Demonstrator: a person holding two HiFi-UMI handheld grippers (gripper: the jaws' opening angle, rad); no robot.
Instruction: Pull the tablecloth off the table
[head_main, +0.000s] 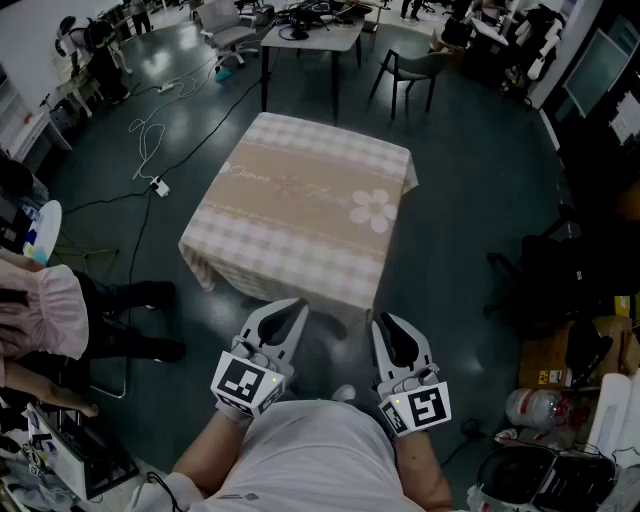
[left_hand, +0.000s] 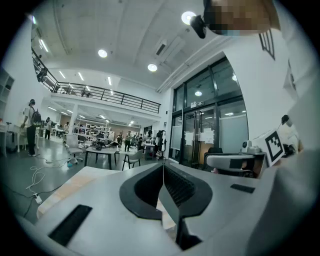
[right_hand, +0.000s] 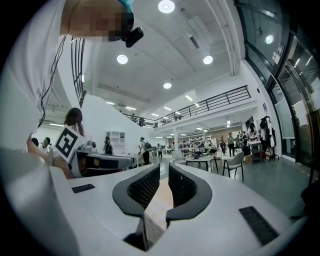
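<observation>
A square table wears a beige checked tablecloth (head_main: 300, 210) with a white flower print (head_main: 373, 210); the cloth hangs over every side. Both grippers hover low by the person's body, just short of the table's near edge and apart from the cloth. My left gripper (head_main: 297, 306) is shut, pads together with nothing between them (left_hand: 163, 165). My right gripper (head_main: 388, 323) shows a narrow gap between its pads (right_hand: 161, 167), nothing in it. A strip of the cloth (right_hand: 160, 197) lies beyond that gap, and its near corner (left_hand: 62, 192) shows past the left gripper.
A person with a pink sleeve (head_main: 40, 310) sits at the left. Cables (head_main: 150, 140) trail on the floor at the far left. A white desk (head_main: 310, 40) and a dark chair (head_main: 410, 70) stand behind the table. Boxes and bags (head_main: 560, 360) crowd the right.
</observation>
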